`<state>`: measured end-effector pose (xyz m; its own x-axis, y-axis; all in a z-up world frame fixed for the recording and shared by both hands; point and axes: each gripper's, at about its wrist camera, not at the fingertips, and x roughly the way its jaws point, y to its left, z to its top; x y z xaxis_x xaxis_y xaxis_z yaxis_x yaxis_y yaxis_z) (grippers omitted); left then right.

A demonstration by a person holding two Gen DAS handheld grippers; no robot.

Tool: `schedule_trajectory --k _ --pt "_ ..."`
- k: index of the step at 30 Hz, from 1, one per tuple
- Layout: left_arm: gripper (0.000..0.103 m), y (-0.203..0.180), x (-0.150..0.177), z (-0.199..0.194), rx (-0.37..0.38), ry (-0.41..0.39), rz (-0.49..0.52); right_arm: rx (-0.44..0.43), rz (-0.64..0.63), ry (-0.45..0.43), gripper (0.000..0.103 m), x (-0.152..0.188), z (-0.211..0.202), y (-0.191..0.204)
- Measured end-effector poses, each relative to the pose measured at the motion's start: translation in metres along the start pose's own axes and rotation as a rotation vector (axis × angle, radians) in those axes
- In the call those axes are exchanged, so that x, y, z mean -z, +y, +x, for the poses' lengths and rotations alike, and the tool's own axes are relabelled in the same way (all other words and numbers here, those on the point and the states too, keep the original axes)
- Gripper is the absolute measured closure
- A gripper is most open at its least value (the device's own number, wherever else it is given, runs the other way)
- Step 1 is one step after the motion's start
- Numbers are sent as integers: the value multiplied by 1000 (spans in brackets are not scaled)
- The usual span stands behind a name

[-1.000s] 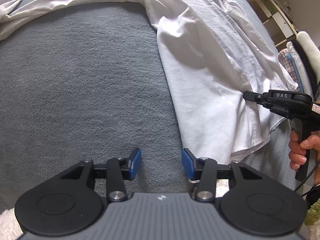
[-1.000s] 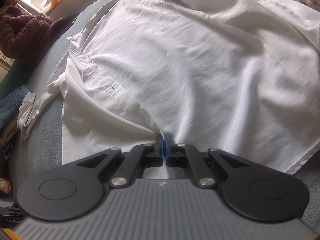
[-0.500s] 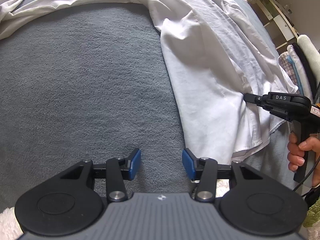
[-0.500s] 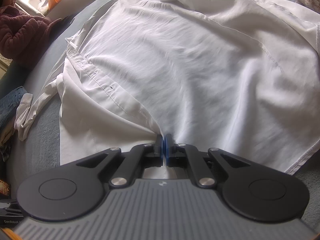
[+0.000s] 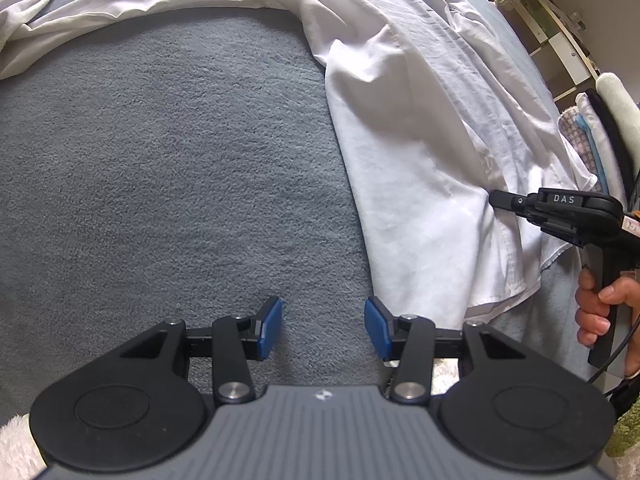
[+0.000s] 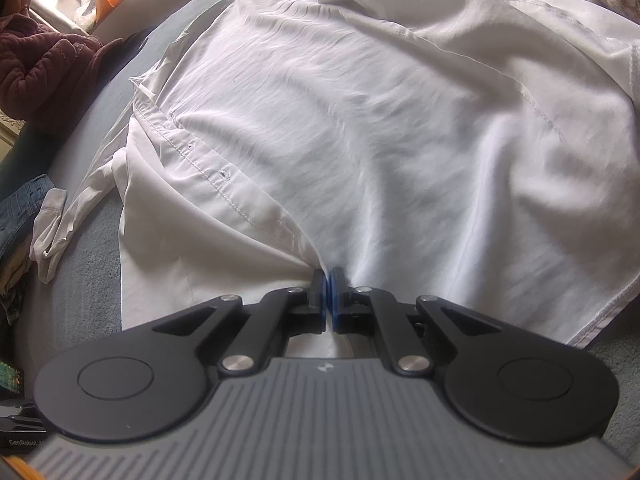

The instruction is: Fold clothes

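Right tool (image 6: 329,294) clenched on white dress shirt (image 6: 360,140), hem bunched between its pads. Left tool (image 5: 323,328) released, hovering over grey blanket (image 5: 160,180), shirt just right of it.

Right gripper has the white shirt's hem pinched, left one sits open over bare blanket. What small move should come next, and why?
Probably move the left gripper rightward to the near hem corner of the white button-up shirt and close on it. Its jaws stand open over bare grey fleece blanket, while the right gripper is shut on the hem, so only one point is held, likely too little for a clean fold.

Grey blanket (image 5: 168,168), maroon jacket (image 6: 44,68)
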<state>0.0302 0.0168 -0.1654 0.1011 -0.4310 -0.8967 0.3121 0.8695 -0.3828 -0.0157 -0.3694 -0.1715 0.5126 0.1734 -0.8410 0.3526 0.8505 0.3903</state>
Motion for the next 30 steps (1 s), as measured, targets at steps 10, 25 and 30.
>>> schedule_trajectory --k 10,25,30 --pt "56 6 -18 -24 -23 -113 -31 -72 -125 -96 74 -32 -29 41" --pt "58 42 -174 -29 -298 -445 -93 -191 -626 -220 73 -134 35 229" --pt "60 60 -222 5 -346 -461 -116 -128 -789 -206 73 -178 122 299"
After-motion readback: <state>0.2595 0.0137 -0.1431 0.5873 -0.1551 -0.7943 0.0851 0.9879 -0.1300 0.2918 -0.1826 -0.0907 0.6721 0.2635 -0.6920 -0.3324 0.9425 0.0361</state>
